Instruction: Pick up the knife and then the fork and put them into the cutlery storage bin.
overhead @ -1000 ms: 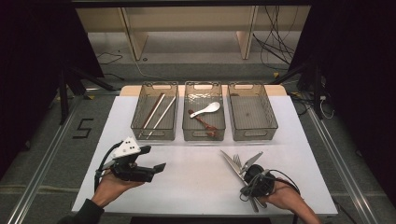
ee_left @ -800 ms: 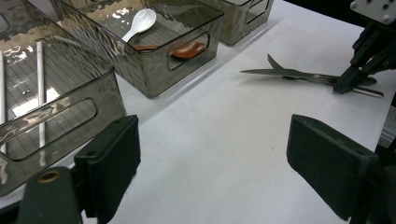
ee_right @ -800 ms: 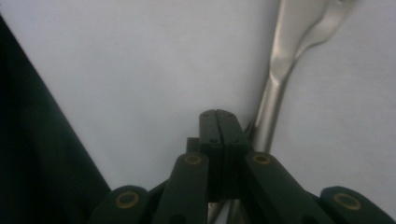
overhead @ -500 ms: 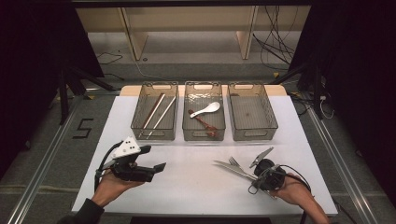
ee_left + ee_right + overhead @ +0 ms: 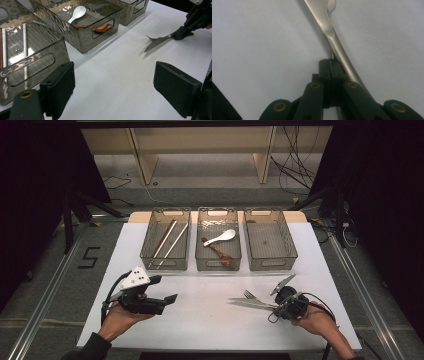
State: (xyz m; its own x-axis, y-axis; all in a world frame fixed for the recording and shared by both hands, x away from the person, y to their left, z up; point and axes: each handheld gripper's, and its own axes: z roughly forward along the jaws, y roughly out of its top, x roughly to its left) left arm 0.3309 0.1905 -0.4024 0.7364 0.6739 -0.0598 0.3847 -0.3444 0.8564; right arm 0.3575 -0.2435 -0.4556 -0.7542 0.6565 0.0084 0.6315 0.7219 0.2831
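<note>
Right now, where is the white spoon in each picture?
High view: white spoon lies in the middle bin, at picture centre, above a brown spoon.
Left gripper view: white spoon near the top, left of centre, in the middle bin.
Right gripper view: not in it.
Shared landmark: the middle bin.

A white table [image 5: 210, 320] carries three smoked clear bins in a row along its far edge: the left bin [image 5: 165, 264] toward the far left corner, the middle bin [image 5: 218, 265] at the centre, the right bin [image 5: 271, 264] toward the far right corner. Metal cutlery [image 5: 252, 300] lies near the near right corner.
</note>
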